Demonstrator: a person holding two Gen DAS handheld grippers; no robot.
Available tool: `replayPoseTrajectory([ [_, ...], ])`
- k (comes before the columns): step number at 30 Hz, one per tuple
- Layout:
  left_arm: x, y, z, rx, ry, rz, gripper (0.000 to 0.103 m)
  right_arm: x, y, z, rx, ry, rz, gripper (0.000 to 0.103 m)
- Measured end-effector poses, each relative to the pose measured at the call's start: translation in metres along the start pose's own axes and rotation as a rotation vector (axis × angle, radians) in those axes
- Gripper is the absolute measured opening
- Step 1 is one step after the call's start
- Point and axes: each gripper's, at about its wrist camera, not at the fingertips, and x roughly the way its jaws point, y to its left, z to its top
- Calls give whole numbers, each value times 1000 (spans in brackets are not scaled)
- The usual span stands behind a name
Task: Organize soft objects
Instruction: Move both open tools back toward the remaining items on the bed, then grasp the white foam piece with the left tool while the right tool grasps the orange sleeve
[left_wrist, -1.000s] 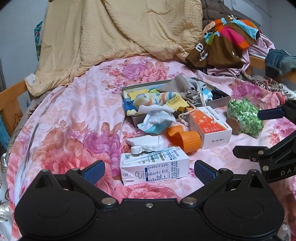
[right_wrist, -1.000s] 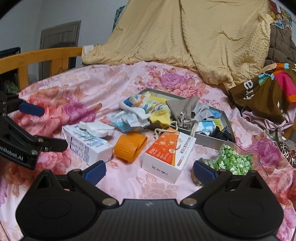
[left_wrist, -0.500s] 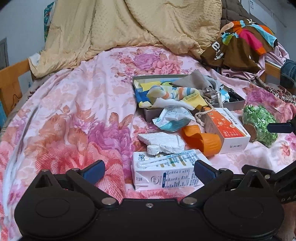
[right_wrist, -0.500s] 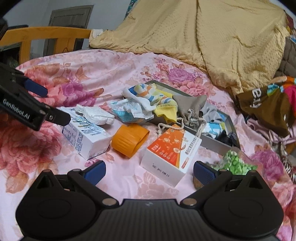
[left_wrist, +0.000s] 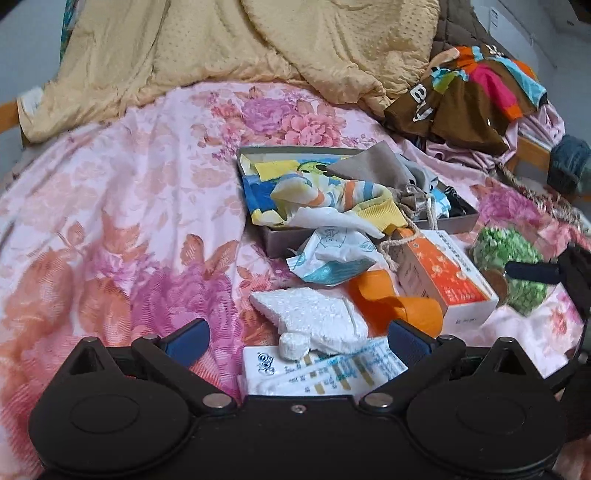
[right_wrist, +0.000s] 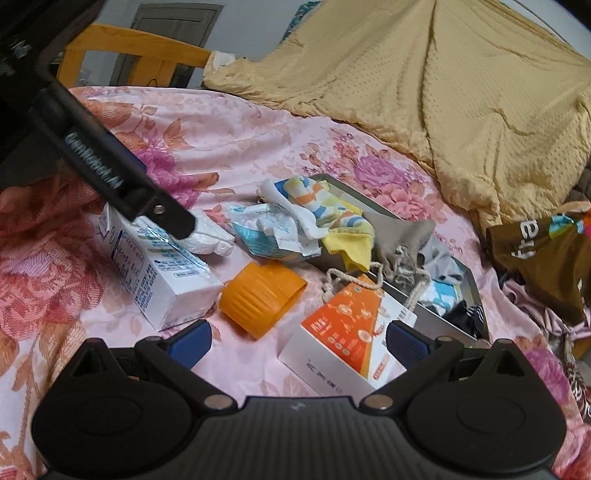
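- Floral pink bedspread (left_wrist: 122, 206) covering a bed, with a tan quilt (left_wrist: 229, 40) heaped at the far side.
- Left gripper (left_wrist: 295, 338) low over the bed, fingers (left_wrist: 188, 338) spread wide apart, holding nothing.
- Directly between those fingers: a white milk carton (left_wrist: 321, 373) lying flat, with a white foam scrap (left_wrist: 314, 319) resting on its far edge.
- Just beyond: an orange cup (left_wrist: 399, 306) on its side, touching an orange-and-white box (left_wrist: 447, 284).
- Farther ahead: a shallow grey tray (left_wrist: 295, 236) stuffed with soft things; a striped sock (left_wrist: 343, 195) draped over its near rim, a grey drawstring pouch (left_wrist: 373, 170) behind it.
- Crumpled white-and-blue wrapper (left_wrist: 332, 254) on the bedspread just in front of the tray.
- Green bag (left_wrist: 509, 254) to the right, near the other gripper's dark tip.
- Right gripper (right_wrist: 297, 345) also hovering, fingers (right_wrist: 190, 341) wide apart and empty; orange cup and orange-and-white box just ahead of them, sock and pouch well beyond.
- Left gripper's black finger crossing the upper left of the right wrist view, above the carton.
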Motion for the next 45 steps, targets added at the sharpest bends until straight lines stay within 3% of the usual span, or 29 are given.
replayPoseTrajectory([
  [11, 28, -2, 0, 29, 36, -77, 101, 19, 13, 2, -119, -8, 6, 92],
  [13, 33, -1, 1, 21, 45, -97, 96, 23, 15, 3, -144, -9, 10, 90],
  [17, 39, 3, 2, -4, 53, -119, 92, 31, 18, 3, -182, -6, 19, 76],
  [25, 45, 11, 0, -59, 56, -120, 83, 41, 26, 2, -245, -26, 37, 68],
  [30, 45, 13, -1, -68, 53, -113, 80, 41, 30, 1, -269, -36, 60, 51],
  [45, 45, 22, 1, -131, 52, -76, 59, 38, 30, 1, -259, -34, 91, 37],
])
